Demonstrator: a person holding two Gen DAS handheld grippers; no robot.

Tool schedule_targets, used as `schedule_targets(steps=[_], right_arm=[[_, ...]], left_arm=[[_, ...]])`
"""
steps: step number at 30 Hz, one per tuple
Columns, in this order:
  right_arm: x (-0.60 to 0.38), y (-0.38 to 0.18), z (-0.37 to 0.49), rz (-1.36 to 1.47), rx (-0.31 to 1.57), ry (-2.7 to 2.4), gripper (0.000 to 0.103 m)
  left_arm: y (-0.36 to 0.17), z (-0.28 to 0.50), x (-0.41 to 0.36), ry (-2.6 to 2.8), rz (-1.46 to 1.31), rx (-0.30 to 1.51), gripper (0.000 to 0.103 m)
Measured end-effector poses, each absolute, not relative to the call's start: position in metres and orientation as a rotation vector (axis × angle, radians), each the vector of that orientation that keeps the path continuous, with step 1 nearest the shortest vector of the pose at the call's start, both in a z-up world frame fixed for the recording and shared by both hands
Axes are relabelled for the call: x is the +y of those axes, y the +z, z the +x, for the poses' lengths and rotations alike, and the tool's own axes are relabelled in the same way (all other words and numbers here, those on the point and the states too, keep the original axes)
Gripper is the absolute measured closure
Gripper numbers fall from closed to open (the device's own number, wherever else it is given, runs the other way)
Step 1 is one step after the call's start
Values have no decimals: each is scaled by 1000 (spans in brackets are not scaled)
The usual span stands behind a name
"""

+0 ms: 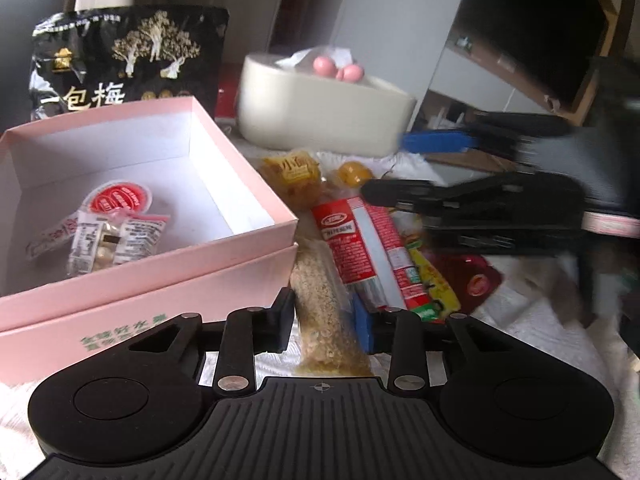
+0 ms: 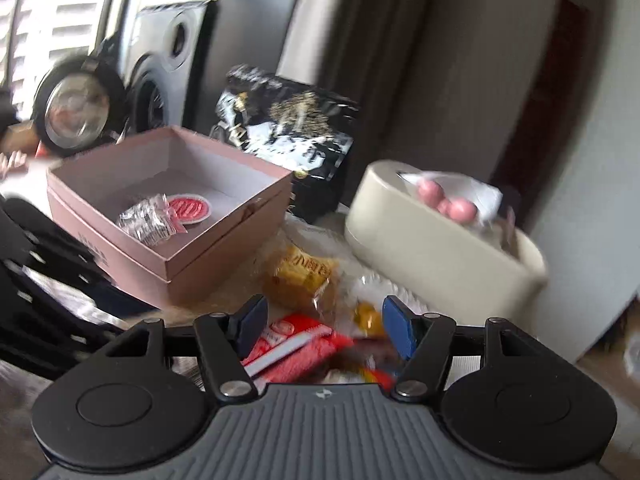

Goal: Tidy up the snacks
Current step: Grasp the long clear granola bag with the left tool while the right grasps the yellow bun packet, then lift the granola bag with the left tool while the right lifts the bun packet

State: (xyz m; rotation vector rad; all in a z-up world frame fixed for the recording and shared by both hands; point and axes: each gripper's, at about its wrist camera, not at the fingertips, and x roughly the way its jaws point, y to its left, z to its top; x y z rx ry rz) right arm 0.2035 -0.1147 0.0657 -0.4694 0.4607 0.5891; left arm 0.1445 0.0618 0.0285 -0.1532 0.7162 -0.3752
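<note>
A pink open box (image 1: pixel 256 240) holds a red round-lidded cup (image 1: pixel 120 198) and clear wrapped snacks (image 1: pixel 116 240); the box also shows in the right wrist view (image 2: pixel 224 248). My left gripper (image 1: pixel 326 320) is open, its fingers either side of a clear oat-bar packet (image 1: pixel 324 312) on the white cloth. Red sausage packs (image 1: pixel 360 248), a yellow cake pack (image 1: pixel 296 176) and a yellow jelly (image 1: pixel 352 174) lie beside the box. My right gripper (image 2: pixel 324 324) is open and empty just above the red packs (image 2: pixel 296 348), near the yellow cake pack (image 2: pixel 304 276). It shows blurred in the left wrist view (image 1: pixel 480 200).
A black plum bag (image 1: pixel 132 56) stands behind the box. A cream tissue holder (image 1: pixel 320 112) with pink balls sits at the back, also in the right wrist view (image 2: pixel 432 248). A dark red pouch (image 1: pixel 476 280) lies right of the pile. A round mirror (image 2: pixel 76 108) stands far left.
</note>
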Motion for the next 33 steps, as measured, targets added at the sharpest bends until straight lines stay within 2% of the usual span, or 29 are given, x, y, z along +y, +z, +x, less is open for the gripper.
schedule_targets(steps=[7,11,13,15,23,25,27,29,33], right_arm=[[-76,57,246,-676,462,704,38],[-56,40,273,-756,555,781,38],[-47,27,276,-835,566,817,31],[-44,19,272,-891,490,819,26],[-54,31,301,-643,703,749,27],[-58,35,306,-550,747,727,31],[-60,37,306,-492,769,701,43],[-60,43,307,-468,774,681,49],[-70,63,290,-460,731,663,53]], left_arm=[[39,105,79,-396,-181,726,69],[29,88,94,-354,-194,754,69],[19,85,104,-333,-225,769,69],[12,82,114,-334,-287,763,69],[2,74,112,-341,-306,678,69],[1,75,112,-338,-313,674,68],[0,75,114,-340,-335,671,68],[-1,76,116,-343,-356,669,68],[-1,76,117,-344,-377,667,68]])
